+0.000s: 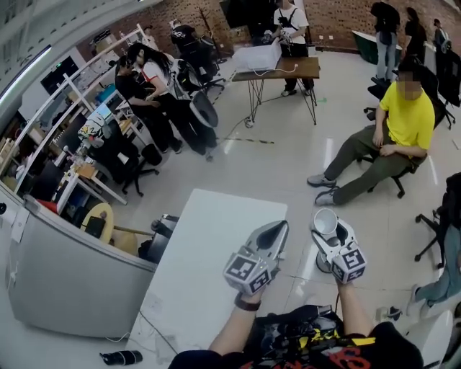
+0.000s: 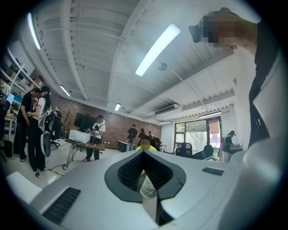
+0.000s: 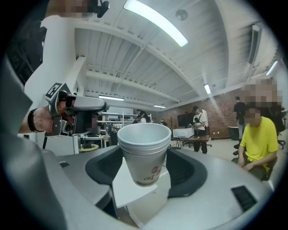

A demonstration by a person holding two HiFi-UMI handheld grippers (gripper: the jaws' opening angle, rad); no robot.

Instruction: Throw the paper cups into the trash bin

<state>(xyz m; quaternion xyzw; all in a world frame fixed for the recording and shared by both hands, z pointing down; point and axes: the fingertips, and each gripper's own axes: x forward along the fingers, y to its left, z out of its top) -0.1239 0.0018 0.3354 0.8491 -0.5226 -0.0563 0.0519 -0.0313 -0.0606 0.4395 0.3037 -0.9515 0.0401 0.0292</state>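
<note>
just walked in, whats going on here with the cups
A person carries a hand-held gripper in each hand, by the edge of a white table. The right hand-held gripper is clamped on an upright stack of paper cups. The left hand-held gripper pinches what looks like a squashed paper cup. No trash bin can be made out in these views.

A long white table stands near, mid-scene, on a pale floor. Farther right, a person in a yellow shirt sits on a black chair. Far back, a wooden table bears a white box before a brick wall. At left, people work at desks behind a curved grey partition.
</note>
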